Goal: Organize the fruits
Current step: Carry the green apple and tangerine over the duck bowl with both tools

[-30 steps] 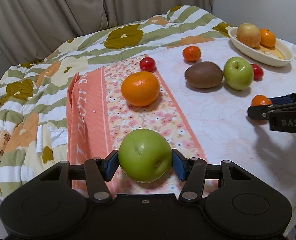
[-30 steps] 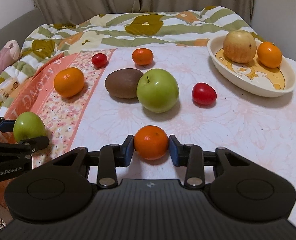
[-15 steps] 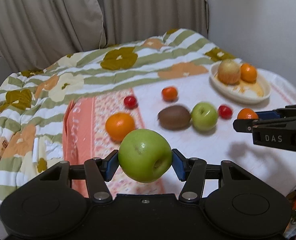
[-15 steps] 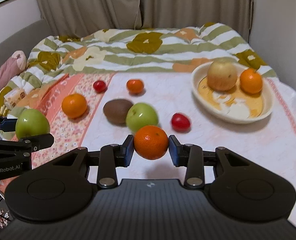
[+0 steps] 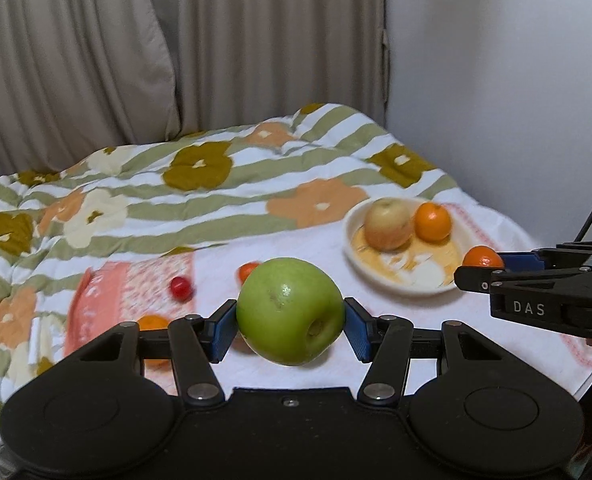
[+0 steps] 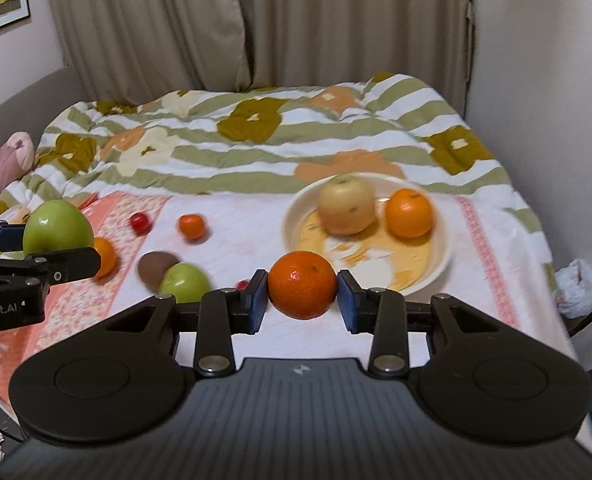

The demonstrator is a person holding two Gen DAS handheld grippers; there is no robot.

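My left gripper point(image 5: 290, 322) is shut on a green apple point(image 5: 290, 311) and holds it high above the bed. My right gripper point(image 6: 302, 300) is shut on a small orange point(image 6: 302, 285), also lifted, in front of the cream bowl point(image 6: 442, 258). The bowl holds a yellow apple point(image 6: 346, 210) and an orange point(image 6: 409, 213). On the cloth lie a second green apple point(image 6: 184, 282), a kiwi point(image 6: 155, 264), a large orange point(image 6: 106, 257), a small orange point(image 6: 192, 226) and a red fruit point(image 6: 140, 223). The left gripper with its apple point(image 6: 58, 228) shows at the left of the right wrist view.
The fruits lie on a white and pink cloth point(image 6: 248, 240) over a striped flowered duvet point(image 6: 256, 140). Curtains point(image 6: 256, 20) hang behind and a wall point(image 6: 544, 60) stands at the right. A pink soft toy point(image 6: 4, 160) lies at the far left.
Both grippers have risen well above the bed with their fruits still held. The right gripper now sits nearer the bowl. The fruits on the cloth have not moved.
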